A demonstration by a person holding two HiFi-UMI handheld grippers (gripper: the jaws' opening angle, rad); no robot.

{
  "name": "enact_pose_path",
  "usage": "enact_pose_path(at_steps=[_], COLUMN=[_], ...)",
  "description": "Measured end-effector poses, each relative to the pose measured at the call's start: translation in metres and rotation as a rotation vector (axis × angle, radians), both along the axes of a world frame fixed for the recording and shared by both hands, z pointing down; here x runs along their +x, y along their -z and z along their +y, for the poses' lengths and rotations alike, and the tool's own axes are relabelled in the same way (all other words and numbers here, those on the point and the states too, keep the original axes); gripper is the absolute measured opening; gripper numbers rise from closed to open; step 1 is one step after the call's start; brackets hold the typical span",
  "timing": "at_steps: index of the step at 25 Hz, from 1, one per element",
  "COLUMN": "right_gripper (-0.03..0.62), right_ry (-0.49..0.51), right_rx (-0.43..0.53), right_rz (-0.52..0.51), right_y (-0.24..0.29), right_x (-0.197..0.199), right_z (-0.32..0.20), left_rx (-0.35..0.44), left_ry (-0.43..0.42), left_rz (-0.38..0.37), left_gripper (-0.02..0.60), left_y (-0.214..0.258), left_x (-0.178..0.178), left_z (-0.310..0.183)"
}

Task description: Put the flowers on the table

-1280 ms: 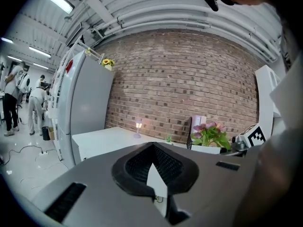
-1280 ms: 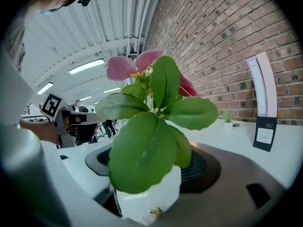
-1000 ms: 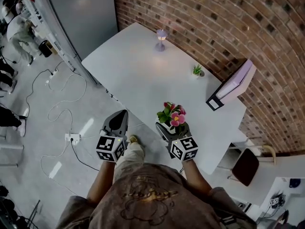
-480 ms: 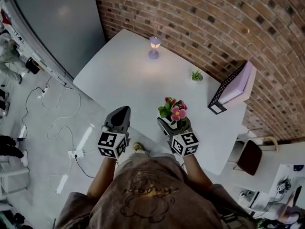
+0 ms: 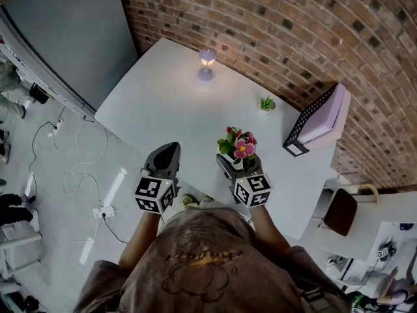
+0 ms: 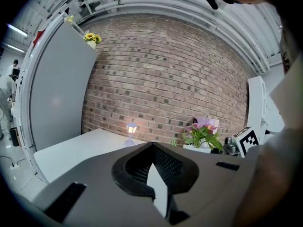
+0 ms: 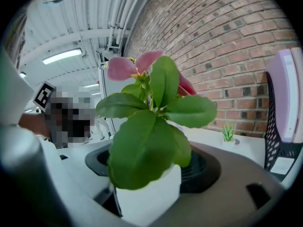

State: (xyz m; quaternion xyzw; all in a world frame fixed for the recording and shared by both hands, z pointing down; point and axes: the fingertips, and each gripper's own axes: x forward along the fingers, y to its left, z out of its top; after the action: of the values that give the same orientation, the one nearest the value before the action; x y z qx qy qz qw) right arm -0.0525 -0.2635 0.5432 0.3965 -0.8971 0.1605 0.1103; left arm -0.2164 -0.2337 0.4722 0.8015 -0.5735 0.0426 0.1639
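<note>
Flowers [image 7: 151, 108], pink-petalled with broad glossy leaves, in a square white pot, clamped between the matte grey fingers [image 7: 236, 183] of the right gripper [image 5: 236, 164], over the bench [image 5: 163, 103] near its front edge. Left gripper [image 5: 167, 155]: fingers closed together, empty. Bench white and smooth; small lamp [image 5: 206, 64]; red brick wall [image 5: 293, 31] beyond.

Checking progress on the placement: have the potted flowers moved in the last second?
Yes. The potted flowers, held in the right gripper, have come further in over the table, closer to the small green plant.
</note>
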Motion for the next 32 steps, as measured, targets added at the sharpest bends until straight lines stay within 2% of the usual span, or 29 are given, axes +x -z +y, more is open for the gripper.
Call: enact_pose_path(at_steps=[12, 23, 32], right_gripper=[0.356, 0.356, 0.356], right_ry=[-0.002, 0.028, 0.040], right_rx=[-0.036, -0.121, -0.166], right_rz=[0.027, 0.148, 0.234], right_y=[-0.034, -0.099, -0.140], right_x=[-0.008, -0.017, -0.019], right_z=[-0.057, -0.084, -0.095], left_rx=[-0.005, -0.018, -0.069], left_ry=[0.005, 0.026, 0.021], left_rz=[-0.027, -0.005, 0.004], left_gripper=[0.015, 0.015, 0.015], left_y=[0.002, -0.007, -0.018], left_x=[0.003, 0.006, 0.006], left_z=[-0.025, -0.032, -0.027])
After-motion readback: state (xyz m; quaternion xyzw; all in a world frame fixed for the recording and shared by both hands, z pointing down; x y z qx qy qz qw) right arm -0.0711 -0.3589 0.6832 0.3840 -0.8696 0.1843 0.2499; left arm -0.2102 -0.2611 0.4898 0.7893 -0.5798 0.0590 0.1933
